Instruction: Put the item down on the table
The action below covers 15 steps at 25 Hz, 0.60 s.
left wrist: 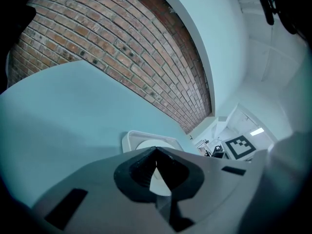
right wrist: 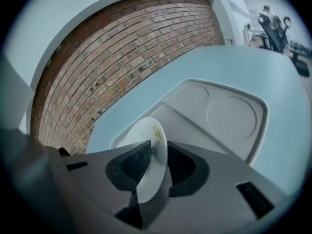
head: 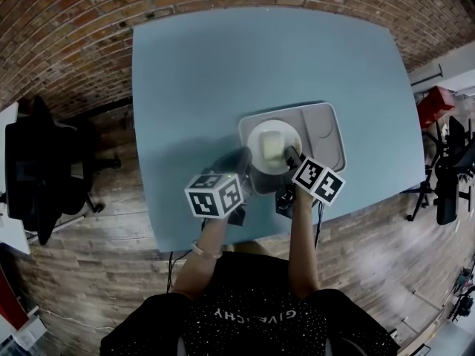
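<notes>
A white plate [head: 274,145] lies over the left part of a grey compartment tray [head: 326,136] on the blue table [head: 200,80]. My left gripper [head: 245,160] reaches the plate's left rim. In the left gripper view its jaws [left wrist: 157,167] are pinched together, with a white sliver of the plate [left wrist: 156,144] between them. My right gripper [head: 292,156] is at the plate's near right rim. In the right gripper view the plate [right wrist: 148,140] stands edge-on between the jaws [right wrist: 153,167], against the left pad with a gap at the right pad. The tray [right wrist: 234,111] lies beyond.
The tray's two round hollows [right wrist: 229,113] hold nothing. The table's near edge [head: 223,239] runs just under my hands. A black office chair [head: 37,169] stands left of the table, and another chair [head: 453,169] and a red object [head: 438,102] stand to the right.
</notes>
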Tool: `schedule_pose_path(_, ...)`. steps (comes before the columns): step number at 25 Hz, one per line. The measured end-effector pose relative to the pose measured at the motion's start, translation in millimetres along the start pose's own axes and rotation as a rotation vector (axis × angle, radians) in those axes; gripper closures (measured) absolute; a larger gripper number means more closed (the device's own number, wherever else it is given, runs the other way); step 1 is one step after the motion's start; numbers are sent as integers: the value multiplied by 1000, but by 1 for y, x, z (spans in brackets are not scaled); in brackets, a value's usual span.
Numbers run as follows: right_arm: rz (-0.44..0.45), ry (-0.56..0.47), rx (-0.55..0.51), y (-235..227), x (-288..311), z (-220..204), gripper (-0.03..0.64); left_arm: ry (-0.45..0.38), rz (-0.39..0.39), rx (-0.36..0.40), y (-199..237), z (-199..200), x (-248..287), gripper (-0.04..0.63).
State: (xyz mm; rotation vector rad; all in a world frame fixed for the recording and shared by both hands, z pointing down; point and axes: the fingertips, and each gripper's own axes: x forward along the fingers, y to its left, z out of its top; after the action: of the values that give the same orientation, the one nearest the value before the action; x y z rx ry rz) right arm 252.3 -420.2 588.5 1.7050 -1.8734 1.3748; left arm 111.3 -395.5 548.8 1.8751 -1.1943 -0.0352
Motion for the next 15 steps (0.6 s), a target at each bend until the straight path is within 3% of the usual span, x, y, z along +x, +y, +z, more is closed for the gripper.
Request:
schedule_pose_path(3,-73,34,-146,1,-4,1,514,2,-4,4,-2,-1,-2,584)
schedule_pose_path(7,-139,52,-226,-8,-2,-1,506,5,-10,11,-5,-2,-4,584)
schedule_pose_path(11,-295,52,-441,-26,-3,4,505,8,-16,14,-8,-5,-6,584)
schedule_pose_path(13,-328,9,-458,-29,-9,13,505,12,-16,15,-9,-7,-7,584)
schedule_pose_path(15,-315,-47,-397,-30,-19,20,505,16,-17,17,-10,-9,-8,584)
